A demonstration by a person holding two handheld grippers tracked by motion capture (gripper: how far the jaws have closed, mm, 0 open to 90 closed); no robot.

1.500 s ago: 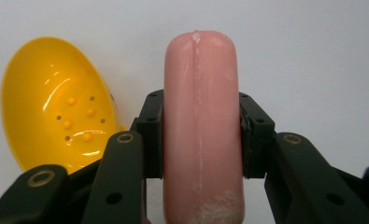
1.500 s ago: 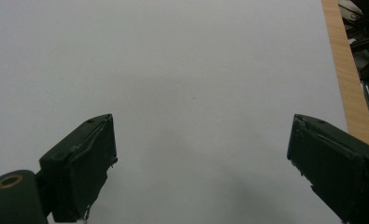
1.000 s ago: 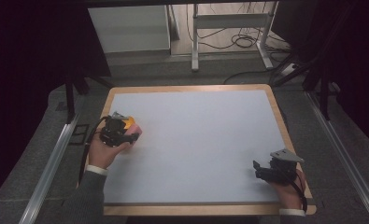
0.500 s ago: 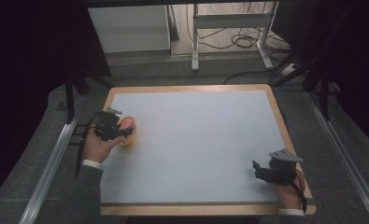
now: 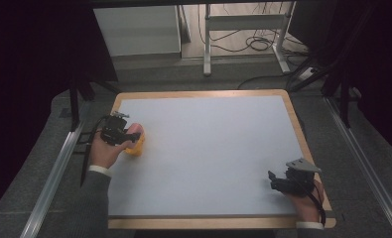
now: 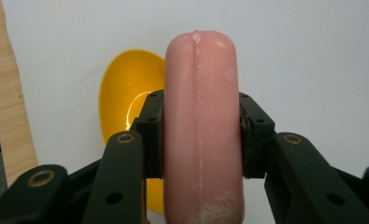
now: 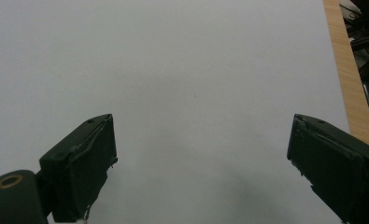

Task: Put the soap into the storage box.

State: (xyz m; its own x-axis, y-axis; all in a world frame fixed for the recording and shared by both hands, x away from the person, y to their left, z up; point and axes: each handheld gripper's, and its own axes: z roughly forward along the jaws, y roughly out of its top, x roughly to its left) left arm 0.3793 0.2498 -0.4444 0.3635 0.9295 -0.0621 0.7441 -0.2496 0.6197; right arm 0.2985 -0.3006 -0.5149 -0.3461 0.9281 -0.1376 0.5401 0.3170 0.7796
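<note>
Gripping a pink sausage (image 6: 202, 126) between both jaws, the left gripper (image 6: 202, 135) hovers over a yellow bowl (image 6: 126, 98) lying just behind it. Well apart, the right gripper (image 7: 201, 163) rests open above bare white table (image 7: 182, 70).

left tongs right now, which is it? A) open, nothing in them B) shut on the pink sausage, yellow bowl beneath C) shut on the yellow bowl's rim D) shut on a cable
B. In the left gripper view the left tongs clamp both sides of the pink sausage, with the yellow bowl on the mat beneath it.
</note>
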